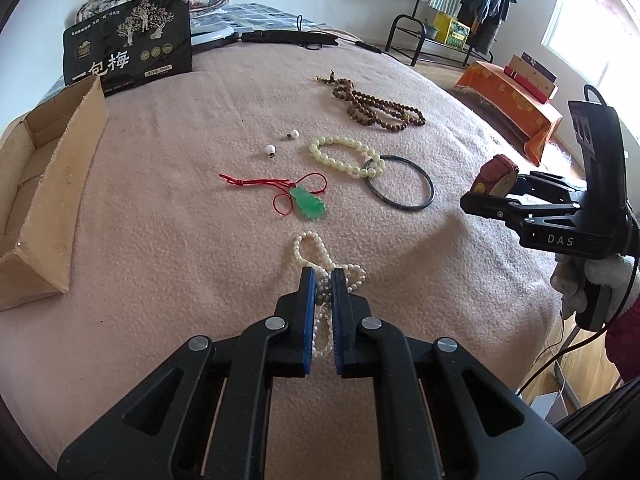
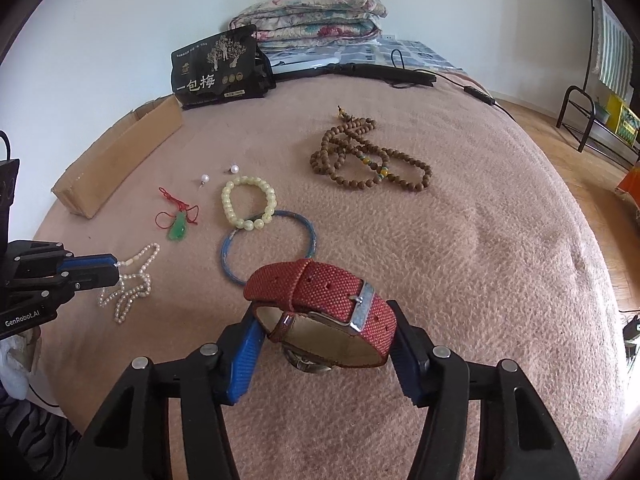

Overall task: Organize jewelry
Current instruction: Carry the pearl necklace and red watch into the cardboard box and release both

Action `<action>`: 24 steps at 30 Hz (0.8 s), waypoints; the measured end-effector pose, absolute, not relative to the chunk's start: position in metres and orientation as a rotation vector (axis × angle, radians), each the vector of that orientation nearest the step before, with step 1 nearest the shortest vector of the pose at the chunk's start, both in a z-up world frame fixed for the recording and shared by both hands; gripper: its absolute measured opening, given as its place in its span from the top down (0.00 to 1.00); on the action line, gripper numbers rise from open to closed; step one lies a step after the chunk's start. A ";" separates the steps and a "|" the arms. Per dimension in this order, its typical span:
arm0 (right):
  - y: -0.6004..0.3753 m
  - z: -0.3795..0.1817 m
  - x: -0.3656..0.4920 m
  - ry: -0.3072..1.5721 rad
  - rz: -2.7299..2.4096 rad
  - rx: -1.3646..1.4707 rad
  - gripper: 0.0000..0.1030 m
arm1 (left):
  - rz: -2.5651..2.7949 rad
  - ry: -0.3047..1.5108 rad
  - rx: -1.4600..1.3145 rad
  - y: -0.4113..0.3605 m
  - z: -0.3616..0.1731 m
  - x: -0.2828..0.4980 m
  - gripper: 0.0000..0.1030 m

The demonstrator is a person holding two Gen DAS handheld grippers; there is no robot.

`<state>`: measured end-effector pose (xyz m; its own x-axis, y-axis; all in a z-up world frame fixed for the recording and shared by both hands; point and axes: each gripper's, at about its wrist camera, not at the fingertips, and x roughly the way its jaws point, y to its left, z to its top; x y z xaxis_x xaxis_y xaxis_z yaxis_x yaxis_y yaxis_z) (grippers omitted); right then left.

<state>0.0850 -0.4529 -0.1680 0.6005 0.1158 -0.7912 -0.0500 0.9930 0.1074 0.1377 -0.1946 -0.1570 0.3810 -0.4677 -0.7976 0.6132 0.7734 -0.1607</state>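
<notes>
My left gripper [image 1: 323, 280] is shut on a white pearl necklace [image 1: 310, 246] whose loops lie on the pink blanket. The right wrist view shows the same grip at the left, with the strands [image 2: 132, 288] trailing from the fingers. My right gripper [image 2: 326, 322] is shut on a red woven watch [image 2: 320, 292], its pads pressing both sides of the buckled strap. The watch face hangs underneath, mostly hidden. In the left wrist view the right gripper [image 1: 494, 190] holds the watch [image 1: 494, 176] at the right edge of the bed.
An open cardboard box [image 1: 48, 200] sits at the left. On the blanket lie a green pendant on red cord [image 1: 308, 206], a pale bead bracelet [image 1: 344, 156], a dark bangle [image 1: 400, 207], brown prayer beads [image 1: 376, 106] and two pearl earrings [image 1: 271, 149]. A black pouch [image 1: 128, 44] stands behind.
</notes>
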 end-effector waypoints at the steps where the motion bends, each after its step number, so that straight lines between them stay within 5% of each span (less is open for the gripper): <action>1: -0.453 -0.166 0.084 0.917 0.097 0.077 0.42 | -0.694 0.948 0.167 -0.193 -0.154 0.137 0.95; 24: -0.432 -0.096 0.090 0.805 0.176 0.043 0.42 | -0.601 0.688 0.041 -0.125 -0.028 0.170 0.95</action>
